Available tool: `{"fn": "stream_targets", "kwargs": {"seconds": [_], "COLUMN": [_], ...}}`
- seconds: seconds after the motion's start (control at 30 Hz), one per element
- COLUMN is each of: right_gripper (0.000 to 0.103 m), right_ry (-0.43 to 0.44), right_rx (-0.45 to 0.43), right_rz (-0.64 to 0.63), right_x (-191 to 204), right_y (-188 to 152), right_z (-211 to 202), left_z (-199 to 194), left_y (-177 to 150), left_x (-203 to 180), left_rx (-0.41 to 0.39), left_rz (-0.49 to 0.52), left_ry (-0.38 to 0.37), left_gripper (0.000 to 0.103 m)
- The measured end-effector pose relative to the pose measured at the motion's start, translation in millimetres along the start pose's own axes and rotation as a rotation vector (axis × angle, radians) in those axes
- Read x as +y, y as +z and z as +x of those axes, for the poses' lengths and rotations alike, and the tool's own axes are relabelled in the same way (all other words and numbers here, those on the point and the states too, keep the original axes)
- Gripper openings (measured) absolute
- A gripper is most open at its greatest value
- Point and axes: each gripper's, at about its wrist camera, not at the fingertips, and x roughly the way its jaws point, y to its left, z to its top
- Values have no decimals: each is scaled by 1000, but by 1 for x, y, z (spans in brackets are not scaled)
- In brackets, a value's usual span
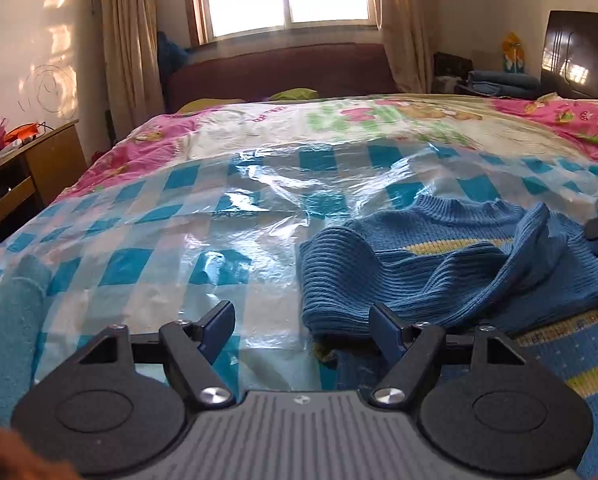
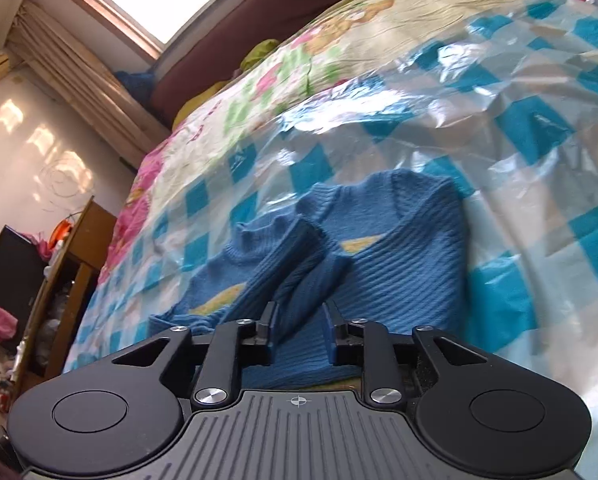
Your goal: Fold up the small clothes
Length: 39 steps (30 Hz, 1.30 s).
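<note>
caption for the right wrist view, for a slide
Right tool closed on a sleeve of the blue knit sweater, lying on a checked plastic sheet over the bed.

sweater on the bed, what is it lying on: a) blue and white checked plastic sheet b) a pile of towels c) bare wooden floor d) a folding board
a, the blue knit sweater lies on the shiny blue and white checked plastic sheet spread over the bed.
</note>
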Motion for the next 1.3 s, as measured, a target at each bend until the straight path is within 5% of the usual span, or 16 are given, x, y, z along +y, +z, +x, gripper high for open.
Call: {"fn": "stream_targets", "kwargs": {"seconds": [0.53,0.6,0.7,0.97,1.13,1.3], "right_gripper": [27,26,4,2,10,13], "right_ry": [-266,-258,-198,15,-188,-170], "right_rx": [89,91,78,-126,-51,-68], "right_rz": [-93,-74,-44,-56,-128,-45], "right_x": [44,40,36,35,4,-8], "right_y": [17,16,17,18,-17,-16], "right_z": [69,71,61,-17,-21,-33], "left_z": [5,4,2,-6,-2,-4], "left_y": [-14,-13,-11,1,-7,-9], "left_x": [15,16,16,18,7,2], "left_rx": [36,32,25,-15,19,21], "left_rz": [-83,-76,-70,-93,-43,-11], "left_ry": [-20,-19,-18,-25,-39,-46], "left_gripper": [78,78,78,79,79,79]}}
